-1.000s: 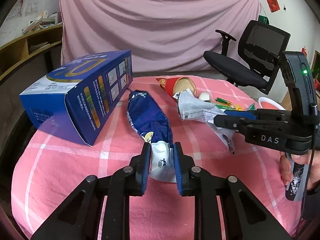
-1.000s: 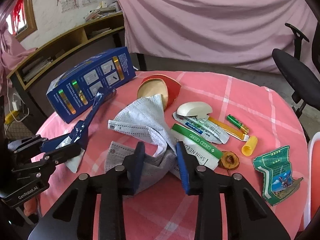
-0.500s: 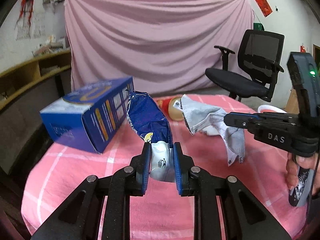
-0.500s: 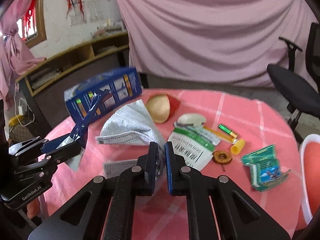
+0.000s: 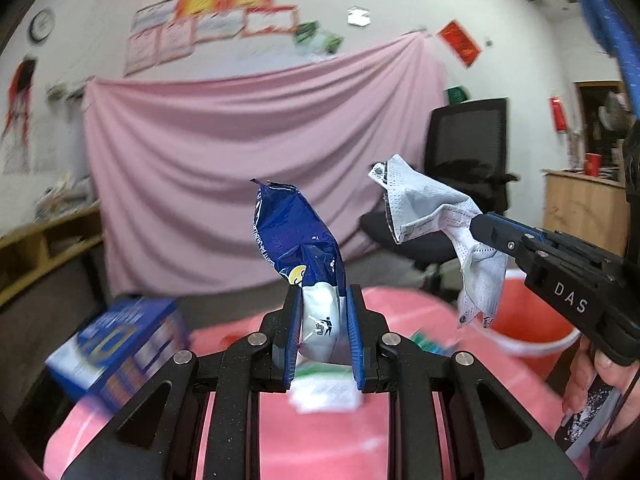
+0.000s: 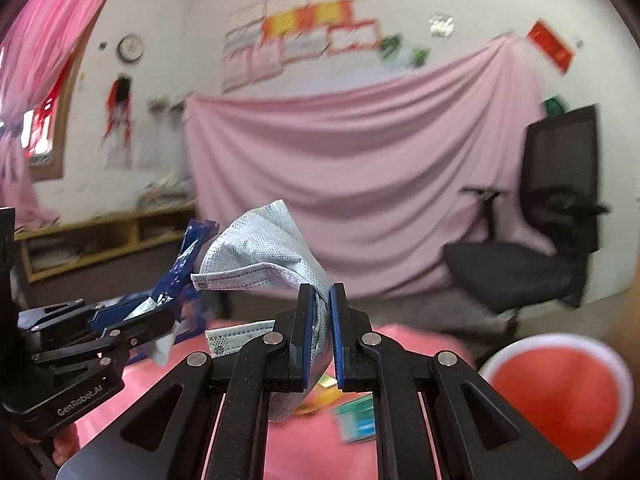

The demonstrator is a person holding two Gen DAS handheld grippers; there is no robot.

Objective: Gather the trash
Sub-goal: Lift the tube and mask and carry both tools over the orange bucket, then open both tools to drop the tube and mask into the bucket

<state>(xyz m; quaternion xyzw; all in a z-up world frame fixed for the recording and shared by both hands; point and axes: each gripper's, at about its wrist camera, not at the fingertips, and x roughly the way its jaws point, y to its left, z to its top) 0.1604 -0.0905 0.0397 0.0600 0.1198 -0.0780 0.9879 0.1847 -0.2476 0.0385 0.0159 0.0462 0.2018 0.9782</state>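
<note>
My left gripper (image 5: 320, 316) is shut on the white end of a blue snack wrapper (image 5: 298, 240), which stands up in the air above the pink table (image 5: 320, 432). My right gripper (image 6: 320, 320) is shut on a crumpled grey face mask (image 6: 260, 256) that hangs clear of the table. In the left wrist view the face mask (image 5: 432, 208) dangles from the right gripper (image 5: 478, 228) at the right. The right wrist view shows the left gripper (image 6: 160, 318) with the wrapper (image 6: 188, 260) at the left. A red bin (image 6: 560, 392) stands low at the right.
A blue box (image 5: 116, 348) lies on the table's left side. Small packets (image 6: 356, 420) and a white carton (image 5: 326, 392) remain on the cloth. The red bin (image 5: 528, 320) sits beyond the table's right edge. A black office chair (image 6: 540, 240) stands behind.
Both grippers have lifted their items off the table and tilted up toward level. The right gripper's jaws closed tight on the mask. The red bin has come into view.
</note>
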